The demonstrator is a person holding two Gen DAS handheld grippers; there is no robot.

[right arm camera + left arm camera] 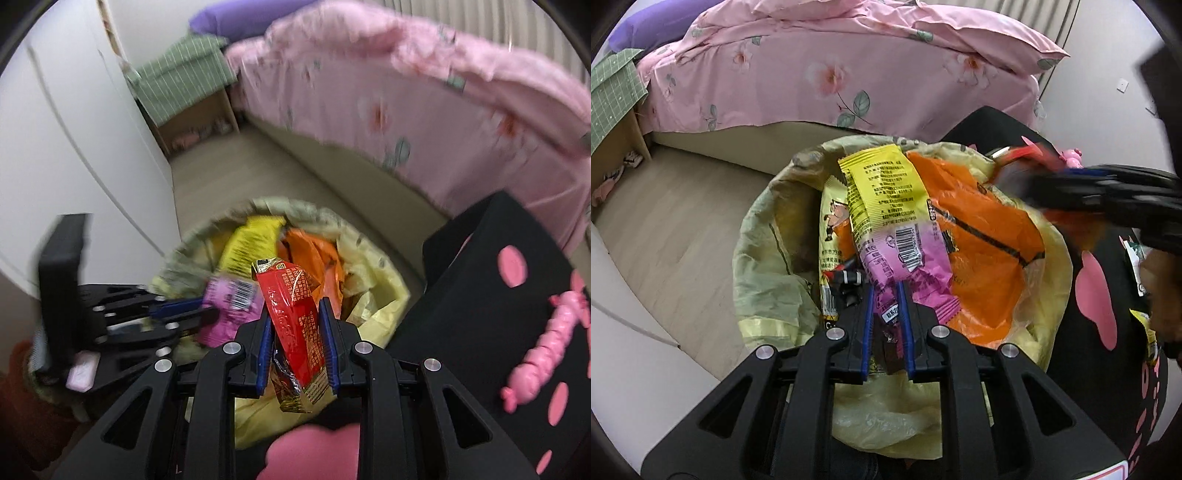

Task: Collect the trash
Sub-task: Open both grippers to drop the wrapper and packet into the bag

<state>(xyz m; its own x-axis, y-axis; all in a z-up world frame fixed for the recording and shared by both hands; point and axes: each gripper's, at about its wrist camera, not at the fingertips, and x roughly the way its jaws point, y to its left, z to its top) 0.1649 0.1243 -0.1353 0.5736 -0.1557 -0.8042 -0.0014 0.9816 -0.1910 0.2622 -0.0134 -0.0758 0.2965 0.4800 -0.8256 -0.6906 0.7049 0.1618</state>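
I have both grippers over the bin (764, 258), which stands on the floor beside the bed (849, 74) and is lined with a pale yellow bag (384, 295). My left gripper (886, 295) has its fingers drawn nearly together on the pink end of a yellow-and-pink snack wrapper (886, 206); most of the wrapper hangs out ahead of the fingers, over the orange bag (990, 236) and other packets already in the bin. My right gripper (295, 310) has its fingers part closed on a red foil wrapper (291, 317), which stands up between the blue pads with its crumpled tail hanging below them; it sits just inside the near rim, next to the black cloth with pink shapes (480, 295).

As I judge it, the step in hand is the drop, and it wants doing cleanly. I would bring each wrapper well inside the rim before letting go, since the red one is close to the near edge and light foil can drift or catch on the liner. The two grippers are crowded together over one opening, so I would release one at a time and lift it clear before the other. Open wide enough that the wrapper falls free and does not cling to a pad. The bin already looks heaped, so I would aim for the lower side.
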